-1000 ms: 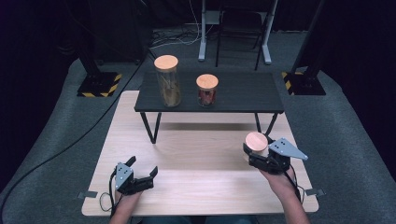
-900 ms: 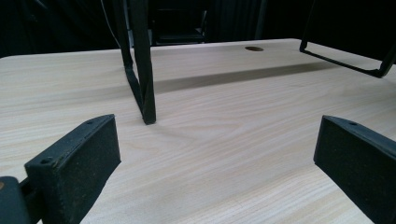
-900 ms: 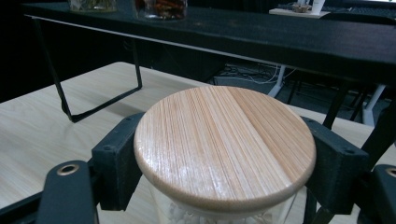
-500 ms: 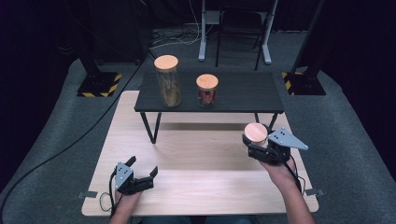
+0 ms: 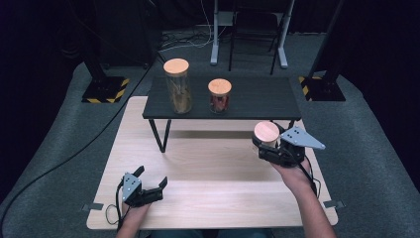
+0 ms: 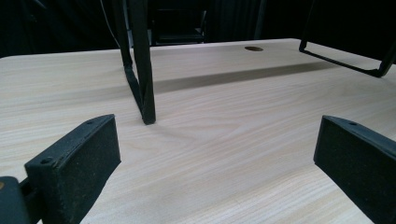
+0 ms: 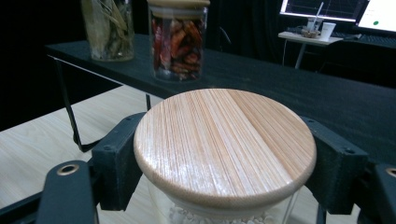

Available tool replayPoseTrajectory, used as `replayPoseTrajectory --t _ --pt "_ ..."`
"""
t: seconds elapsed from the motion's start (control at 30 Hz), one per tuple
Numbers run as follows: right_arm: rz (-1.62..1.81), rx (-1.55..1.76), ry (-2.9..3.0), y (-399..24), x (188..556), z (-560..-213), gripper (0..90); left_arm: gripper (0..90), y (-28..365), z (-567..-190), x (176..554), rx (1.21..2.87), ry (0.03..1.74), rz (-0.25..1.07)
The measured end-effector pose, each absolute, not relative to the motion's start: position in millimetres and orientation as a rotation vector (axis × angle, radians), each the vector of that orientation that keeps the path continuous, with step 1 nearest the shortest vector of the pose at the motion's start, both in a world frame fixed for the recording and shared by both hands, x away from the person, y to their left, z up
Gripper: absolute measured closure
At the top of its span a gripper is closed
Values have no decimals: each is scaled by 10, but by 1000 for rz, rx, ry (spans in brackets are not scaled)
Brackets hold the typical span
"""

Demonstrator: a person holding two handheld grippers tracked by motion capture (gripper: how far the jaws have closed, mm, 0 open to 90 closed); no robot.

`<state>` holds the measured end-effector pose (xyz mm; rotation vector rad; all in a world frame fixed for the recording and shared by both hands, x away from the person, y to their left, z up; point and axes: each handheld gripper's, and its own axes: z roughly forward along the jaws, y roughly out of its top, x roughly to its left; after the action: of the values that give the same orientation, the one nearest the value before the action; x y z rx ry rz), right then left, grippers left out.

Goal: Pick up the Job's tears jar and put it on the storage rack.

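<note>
My right gripper (image 5: 268, 147) is shut on a glass jar with a bamboo lid (image 5: 266, 133) and holds it above the wooden table, just in front of the black shelf's right end. In the right gripper view the lid (image 7: 224, 140) sits between both jaws, and white bits show through the glass below it. On the black shelf (image 5: 262, 101) stand a tall jar of dried stalks (image 5: 177, 89) and a short jar of red chillies (image 5: 219, 97). My left gripper (image 5: 151, 177) rests open on the table at the near left, with nothing between its pads (image 6: 79, 158).
The shelf stands on thin black legs (image 6: 140, 70) on the light wooden table (image 5: 218, 173). Ahead of the held jar, the shelf top (image 7: 289, 88) right of the chilli jar (image 7: 177, 42) is bare. A cable runs across the grey floor (image 5: 74, 153) at the left.
My right gripper has carried the jar up and away from the person, closer to the shelf's front edge. The left gripper has not moved.
</note>
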<state>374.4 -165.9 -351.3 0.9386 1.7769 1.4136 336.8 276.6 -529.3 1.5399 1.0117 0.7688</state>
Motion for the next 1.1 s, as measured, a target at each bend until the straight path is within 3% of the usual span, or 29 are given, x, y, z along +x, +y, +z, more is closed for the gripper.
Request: replayPoseTrajectory --t 1.1 --pt "1422 986 1763 -1510 4135 -3169 223 0 2771 -5293 3368 1539 1011 766"
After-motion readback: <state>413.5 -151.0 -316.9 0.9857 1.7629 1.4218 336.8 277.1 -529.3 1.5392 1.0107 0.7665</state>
